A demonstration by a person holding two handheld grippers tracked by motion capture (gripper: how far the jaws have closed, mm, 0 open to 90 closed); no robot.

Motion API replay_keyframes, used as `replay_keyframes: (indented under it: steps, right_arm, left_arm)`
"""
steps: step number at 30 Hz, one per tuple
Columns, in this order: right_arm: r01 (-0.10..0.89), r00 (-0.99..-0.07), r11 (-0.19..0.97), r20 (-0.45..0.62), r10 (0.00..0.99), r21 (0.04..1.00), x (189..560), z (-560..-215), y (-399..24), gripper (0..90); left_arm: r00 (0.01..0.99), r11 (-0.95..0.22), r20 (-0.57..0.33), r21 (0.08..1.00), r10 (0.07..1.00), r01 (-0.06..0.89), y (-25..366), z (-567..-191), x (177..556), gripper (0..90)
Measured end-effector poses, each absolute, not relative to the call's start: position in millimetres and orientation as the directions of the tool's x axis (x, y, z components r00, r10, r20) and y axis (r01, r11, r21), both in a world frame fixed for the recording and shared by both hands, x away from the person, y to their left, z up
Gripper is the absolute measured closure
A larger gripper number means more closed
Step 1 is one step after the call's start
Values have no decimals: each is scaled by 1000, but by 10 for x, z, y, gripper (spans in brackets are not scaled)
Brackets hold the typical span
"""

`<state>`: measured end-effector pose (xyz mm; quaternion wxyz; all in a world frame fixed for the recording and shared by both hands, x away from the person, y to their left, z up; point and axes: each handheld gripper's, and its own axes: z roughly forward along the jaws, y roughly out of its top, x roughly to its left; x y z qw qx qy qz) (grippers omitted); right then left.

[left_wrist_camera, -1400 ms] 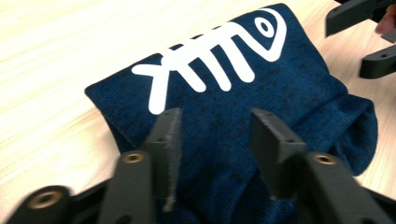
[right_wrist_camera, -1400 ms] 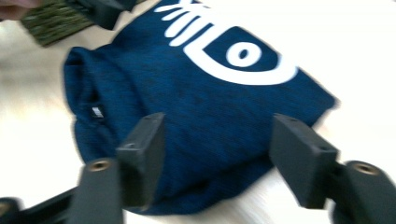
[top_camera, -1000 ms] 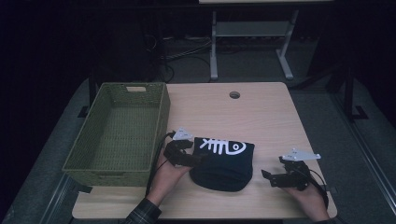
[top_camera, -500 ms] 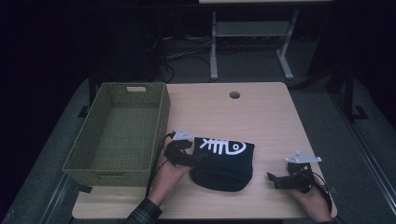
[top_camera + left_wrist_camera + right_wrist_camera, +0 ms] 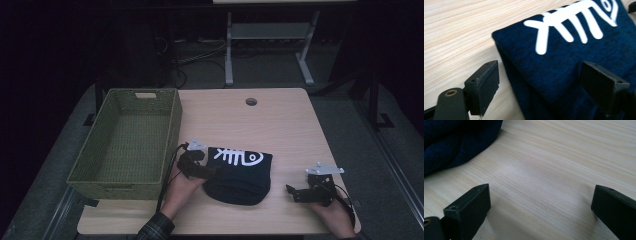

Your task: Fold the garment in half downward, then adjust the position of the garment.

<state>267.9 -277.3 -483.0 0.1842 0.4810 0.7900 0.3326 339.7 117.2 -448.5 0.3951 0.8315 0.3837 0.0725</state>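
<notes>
Bare table (image 5: 295, 145) right of cloth (image 5: 240, 172) (basket (image 5: 125, 140) left)

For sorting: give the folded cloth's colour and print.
Navy cloth, white fishbone print; left gripper view.

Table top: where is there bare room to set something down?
The far half of the table, between the basket and the right edge, is bare save a cable hole. So is the strip between the folded cloth and right gripper.

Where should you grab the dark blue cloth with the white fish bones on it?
Probably the folded dark blue cloth with the white fishbone print is best taken at its left edge, near the woven green basket. That edge is a thick, straight stack of layers. The left gripper already straddles that corner, open, one of its fingers on the light wooden table.
</notes>
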Motion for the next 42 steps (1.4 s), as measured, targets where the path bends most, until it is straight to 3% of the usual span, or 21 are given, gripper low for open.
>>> replay_keyframes:
  steps: [19, 29, 34, 36, 42]
  right_arm:
    - [638, -471, 318, 29, 882, 702, 2684, -4830, -2772, 20]
    - [638, -471, 318, 29, 882, 702, 2683, -4830, -2772, 20]
    - [638, -471, 317, 29, 882, 702, 2683, -4830, -2772, 20]
    - [638, -471, 317, 29, 882, 702, 2683, -4830, -2772, 20]
    - [638, -471, 318, 29, 882, 702, 2684, -4830, -2772, 20]
  left_arm:
    - [692, -401, -198, 692, 694, 600, 1162, -4694, 3409, 163]
    - [727, -410, -234, 696, 646, 589, 1144, -4691, 3380, 461]
    - [734, -420, -260, 680, 628, 601, 1143, -4681, 3402, 559]
    - [736, -430, -267, 670, 622, 606, 1137, -4671, 3413, 657]
    - [744, -450, -237, 669, 625, 592, 1104, -4631, 3399, 704]
